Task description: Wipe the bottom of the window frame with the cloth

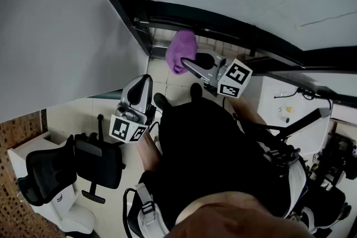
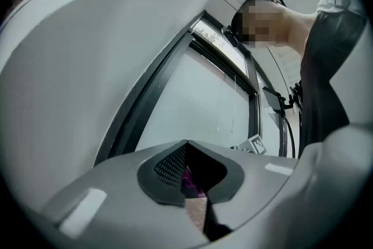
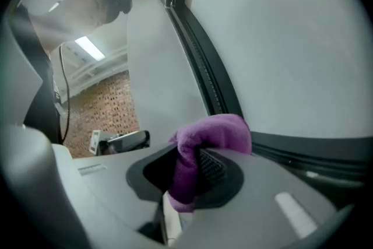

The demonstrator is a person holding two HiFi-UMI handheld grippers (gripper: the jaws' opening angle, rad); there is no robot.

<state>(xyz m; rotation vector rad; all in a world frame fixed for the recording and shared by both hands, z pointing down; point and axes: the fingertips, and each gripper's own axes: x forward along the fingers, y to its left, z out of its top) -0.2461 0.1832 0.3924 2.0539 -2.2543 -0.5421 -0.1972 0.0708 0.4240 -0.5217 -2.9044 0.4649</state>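
A purple cloth (image 1: 182,50) hangs bunched just below the black bottom rail of the window frame (image 1: 223,20). My right gripper (image 1: 185,61) is shut on the cloth, and in the right gripper view the cloth (image 3: 217,131) drapes over the jaw tips of that gripper (image 3: 195,154), close to the dark rail (image 3: 303,146). My left gripper (image 1: 146,81) is lower and to the left, away from the frame. In the left gripper view this gripper (image 2: 186,146) has its tips together with nothing held, and a sliver of purple shows through the gap behind the tips.
A black upright frame post (image 1: 117,0) meets the rail at the corner. Two black office chairs (image 1: 95,161) stand at the lower left beside a brick wall (image 1: 17,131). A white cabinet with cables (image 1: 290,111) is at the right. The person's shoes (image 1: 162,101) rest on the tiled floor.
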